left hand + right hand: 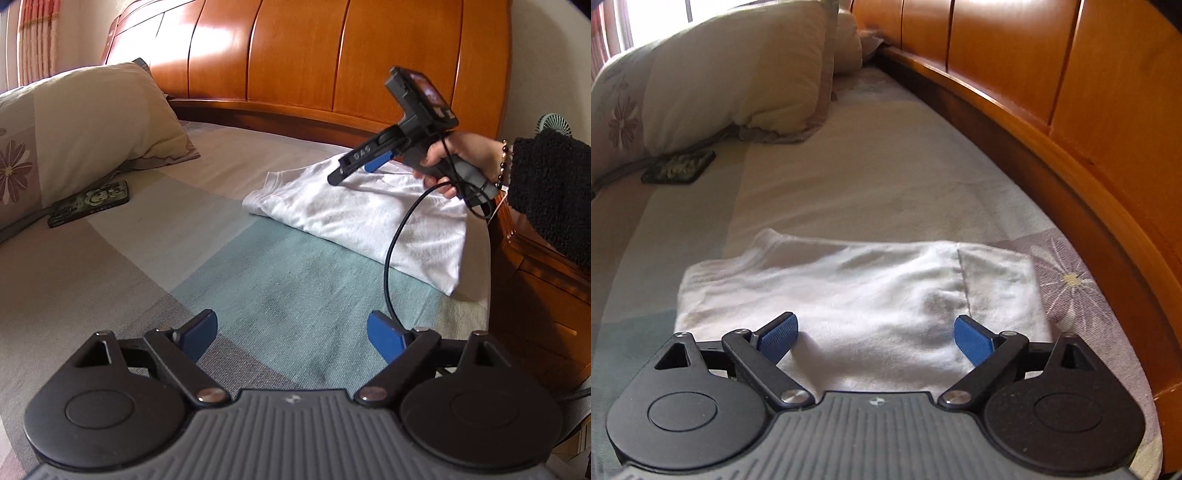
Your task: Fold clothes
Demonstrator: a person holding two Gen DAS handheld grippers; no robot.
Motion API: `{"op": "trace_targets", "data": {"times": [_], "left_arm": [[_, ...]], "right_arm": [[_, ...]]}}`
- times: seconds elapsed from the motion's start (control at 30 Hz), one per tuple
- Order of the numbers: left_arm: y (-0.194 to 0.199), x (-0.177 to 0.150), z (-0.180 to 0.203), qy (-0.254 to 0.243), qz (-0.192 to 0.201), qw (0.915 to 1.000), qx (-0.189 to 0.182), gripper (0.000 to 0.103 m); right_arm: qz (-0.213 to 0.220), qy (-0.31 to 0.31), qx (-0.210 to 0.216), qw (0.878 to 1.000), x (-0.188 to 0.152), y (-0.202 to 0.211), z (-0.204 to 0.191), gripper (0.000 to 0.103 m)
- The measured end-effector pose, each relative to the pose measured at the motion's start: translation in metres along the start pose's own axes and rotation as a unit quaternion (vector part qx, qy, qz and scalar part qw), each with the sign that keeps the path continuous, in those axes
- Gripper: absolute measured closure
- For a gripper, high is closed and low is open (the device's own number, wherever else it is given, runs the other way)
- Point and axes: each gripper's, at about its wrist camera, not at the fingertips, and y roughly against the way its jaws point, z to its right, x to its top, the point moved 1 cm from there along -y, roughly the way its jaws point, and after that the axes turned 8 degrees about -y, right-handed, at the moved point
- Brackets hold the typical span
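The left hand-held gripper (291, 334) is hanging wide open over bare bed (140, 258) sheet, gripping nothing, with the folded white shirt (354, 218) sitting ahead and to its right. The right hand-held gripper (875, 336) is hovering right over that shirt, jaws spread wide, nothing pinched. I'd say the fold is looking pretty much finished, so smoothing the loose flap at its right is probably the move, pressing gently without dragging layers apart. Off to its far left a phone (677, 166) is lying beside the pillow (738, 74), well clear. The headboard (1071, 110) is crowding its right side.
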Motion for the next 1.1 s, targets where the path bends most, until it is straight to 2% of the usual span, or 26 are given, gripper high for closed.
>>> {"op": "trace_targets", "data": {"times": [0.03,0.13,0.23,0.37,0.43,0.5,0.67,0.73,0.8,0.87,0.93,1.03,1.1], "left_arm": [[0.001,-0.001,-0.002,0.001,0.000,1.0000,0.002,0.015],[0.005,-0.003,-0.008,0.003,-0.001,1.0000,0.010,0.015],[0.012,-0.007,-0.016,0.010,0.004,0.9998,0.019,0.014],[0.016,-0.015,-0.026,0.033,0.003,0.9991,0.027,0.014],[0.017,-0.018,-0.027,0.038,-0.002,0.9989,0.028,0.014],[0.023,-0.019,-0.027,0.033,-0.003,0.9989,0.032,0.014],[0.035,-0.026,-0.030,0.019,0.002,0.9991,0.038,0.008],[0.035,-0.028,-0.032,0.023,0.000,0.9990,0.039,0.008],[0.034,-0.030,-0.032,0.029,-0.003,0.9987,0.042,0.008],[0.035,-0.029,-0.030,0.031,-0.004,0.9984,0.048,0.008],[0.041,-0.027,-0.028,0.030,0.000,0.9983,0.049,0.008],[0.051,-0.028,-0.028,0.025,0.006,0.9981,0.055,0.006],[0.055,-0.031,-0.030,0.029,0.006,0.9975,0.064,0.005]], "right_arm": [[0.015,0.016,0.001,1.000,0.000,-0.004,-0.005,0.000],[0.001,0.022,-0.015,1.000,0.014,-0.007,-0.020,0.003],[0.010,0.056,0.031,0.998,0.013,0.014,-0.048,0.004],[-0.001,0.132,0.006,0.991,-0.004,0.002,-0.091,0.004],[-0.019,0.117,0.020,0.993,-0.007,-0.015,-0.100,0.004],[-0.019,0.100,0.033,0.994,-0.004,-0.019,-0.106,0.004],[0.011,0.078,0.052,0.996,0.002,0.010,-0.102,0.004],[0.016,0.065,0.041,0.997,0.004,0.011,-0.096,0.004],[0.015,0.061,0.013,0.998,0.005,-0.002,-0.094,0.003],[-0.018,0.056,0.007,0.998,0.005,-0.021,-0.094,0.004],[-0.017,0.047,0.025,0.998,0.003,-0.017,-0.095,0.004],[0.007,0.039,0.051,0.998,-0.004,0.017,-0.092,0.004],[0.033,0.039,0.041,0.998,-0.023,0.041,-0.082,0.002]]}}
